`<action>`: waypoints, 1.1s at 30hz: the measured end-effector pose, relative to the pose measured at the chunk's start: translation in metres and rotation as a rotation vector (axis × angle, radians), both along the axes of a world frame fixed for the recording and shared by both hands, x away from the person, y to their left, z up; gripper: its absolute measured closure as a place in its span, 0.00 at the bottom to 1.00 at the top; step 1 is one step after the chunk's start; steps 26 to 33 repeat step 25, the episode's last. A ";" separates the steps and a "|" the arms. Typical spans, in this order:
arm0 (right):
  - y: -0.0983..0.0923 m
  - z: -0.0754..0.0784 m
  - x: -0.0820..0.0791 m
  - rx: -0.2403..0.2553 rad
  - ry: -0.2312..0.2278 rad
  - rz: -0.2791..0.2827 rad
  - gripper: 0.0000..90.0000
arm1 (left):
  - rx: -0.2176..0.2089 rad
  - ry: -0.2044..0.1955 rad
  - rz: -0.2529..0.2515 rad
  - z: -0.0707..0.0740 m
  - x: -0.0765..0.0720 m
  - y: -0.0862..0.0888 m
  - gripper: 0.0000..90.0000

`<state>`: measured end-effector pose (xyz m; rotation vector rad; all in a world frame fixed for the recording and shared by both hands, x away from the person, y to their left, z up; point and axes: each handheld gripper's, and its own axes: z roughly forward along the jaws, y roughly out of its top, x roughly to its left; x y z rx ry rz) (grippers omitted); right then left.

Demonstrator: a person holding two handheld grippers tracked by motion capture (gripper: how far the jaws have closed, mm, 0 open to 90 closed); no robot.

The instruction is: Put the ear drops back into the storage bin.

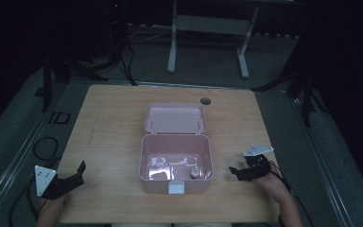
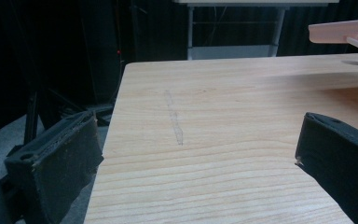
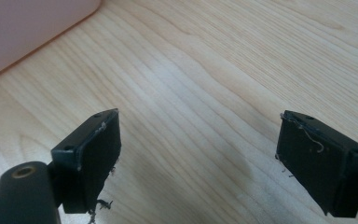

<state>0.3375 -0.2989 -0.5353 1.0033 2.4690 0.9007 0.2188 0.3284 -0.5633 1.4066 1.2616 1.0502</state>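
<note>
Both your left gripper (image 1: pixel 78 171) and right gripper (image 1: pixel 235 172) stood released, empty; the rigid, light pink box (image 1: pixel 176 163) probably needed gripping by its wall.

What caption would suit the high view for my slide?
Open pink box with a small bottle inside, centred on a wooden table, left claw and right claw open alongside.

A light wooden table (image 1: pixel 113 123) carried an open pink box (image 1: pixel 176 165) near its centre, lid folded back toward twelve o'clock. A round grommet hole (image 1: pixel 205 100) sat at one o'clock from the box.
</note>
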 end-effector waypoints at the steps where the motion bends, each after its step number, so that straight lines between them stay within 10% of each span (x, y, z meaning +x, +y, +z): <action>1: -0.001 -0.001 -0.001 0.000 -0.018 -0.021 0.15 | 0.000 0.000 0.000 0.000 0.000 0.000 0.00; 16: -0.014 -0.011 -0.011 0.135 -0.164 -0.193 0.15 | -0.002 0.001 0.000 0.000 0.000 0.000 0.00; 33: -0.021 -0.011 -0.012 0.188 -0.170 -0.203 0.15 | -0.002 0.002 -0.002 0.000 0.000 0.000 0.00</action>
